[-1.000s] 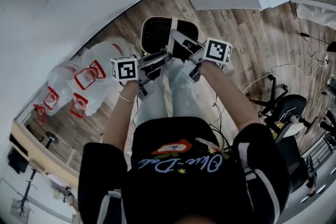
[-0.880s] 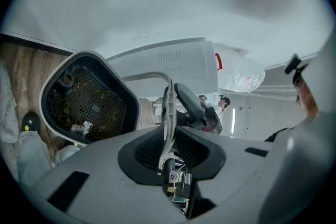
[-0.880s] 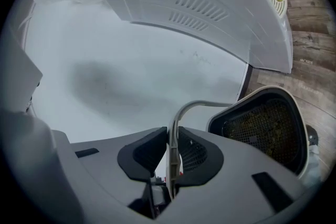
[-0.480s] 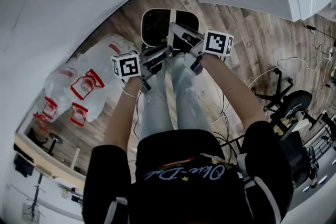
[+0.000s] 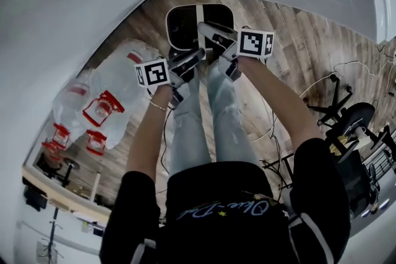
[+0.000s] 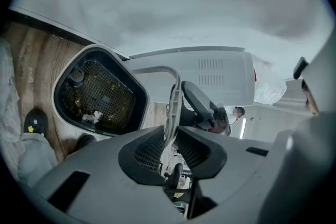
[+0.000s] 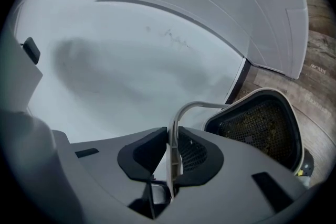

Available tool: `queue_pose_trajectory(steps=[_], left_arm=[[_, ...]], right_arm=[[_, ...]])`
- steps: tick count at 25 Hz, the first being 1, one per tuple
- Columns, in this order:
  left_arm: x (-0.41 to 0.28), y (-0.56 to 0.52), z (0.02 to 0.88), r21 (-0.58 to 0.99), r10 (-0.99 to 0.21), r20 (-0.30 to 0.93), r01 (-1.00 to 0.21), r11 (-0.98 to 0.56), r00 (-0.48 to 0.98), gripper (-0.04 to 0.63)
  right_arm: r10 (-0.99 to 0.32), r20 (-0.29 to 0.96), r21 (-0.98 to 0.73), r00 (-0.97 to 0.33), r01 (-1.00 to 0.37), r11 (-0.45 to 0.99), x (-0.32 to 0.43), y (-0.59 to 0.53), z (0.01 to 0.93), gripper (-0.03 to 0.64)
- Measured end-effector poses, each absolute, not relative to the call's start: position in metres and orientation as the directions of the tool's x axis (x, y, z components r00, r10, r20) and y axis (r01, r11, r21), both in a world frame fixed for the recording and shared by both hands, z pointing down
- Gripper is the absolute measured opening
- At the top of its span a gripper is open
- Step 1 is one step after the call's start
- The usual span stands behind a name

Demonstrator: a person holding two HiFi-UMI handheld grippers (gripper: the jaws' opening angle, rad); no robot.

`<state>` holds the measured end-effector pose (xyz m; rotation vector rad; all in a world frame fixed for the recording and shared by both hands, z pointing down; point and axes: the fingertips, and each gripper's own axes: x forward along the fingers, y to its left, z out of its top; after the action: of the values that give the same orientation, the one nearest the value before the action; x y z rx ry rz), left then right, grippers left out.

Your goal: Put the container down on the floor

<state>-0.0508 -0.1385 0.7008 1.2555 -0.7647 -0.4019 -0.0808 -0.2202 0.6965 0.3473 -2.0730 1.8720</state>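
Head view: the wood floor (image 5: 291, 40) is the biggest thing. The white container (image 6: 139, 93) is low over it, beside the person's shoe (image 6: 34, 123). I can't tell if its bottom touches the floor. Its thin handle (image 6: 155, 68) loops up into both grippers. The right gripper (image 7: 172, 144) has its jaws squeezed on the handle. The left gripper (image 6: 169, 136) has just been opening its jaws a bit, with the handle between them, and the pads look like they touch it. I think I'm at the setting-down step. Next I should rest the container flat, then let go with both.
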Motion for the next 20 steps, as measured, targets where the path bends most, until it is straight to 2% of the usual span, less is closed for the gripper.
queue_pose_trajectory(steps=[5,20], left_arm=[[-0.052,-0.139,0.724,0.938,-0.653,0.311,-0.111,0.329,0.691,0.069],[-0.058,-0.138,0.794,0.901,-0.566,0.408,-0.217,0.375,0.717,0.069]], right_arm=[[0.045,0.417,-0.905,-0.908,-0.411,0.109,-0.084,-0.221,0.72,0.051],[0.039,0.472,-0.88,-0.881,-0.468,0.085,-0.083,-0.221,0.795,0.051]])
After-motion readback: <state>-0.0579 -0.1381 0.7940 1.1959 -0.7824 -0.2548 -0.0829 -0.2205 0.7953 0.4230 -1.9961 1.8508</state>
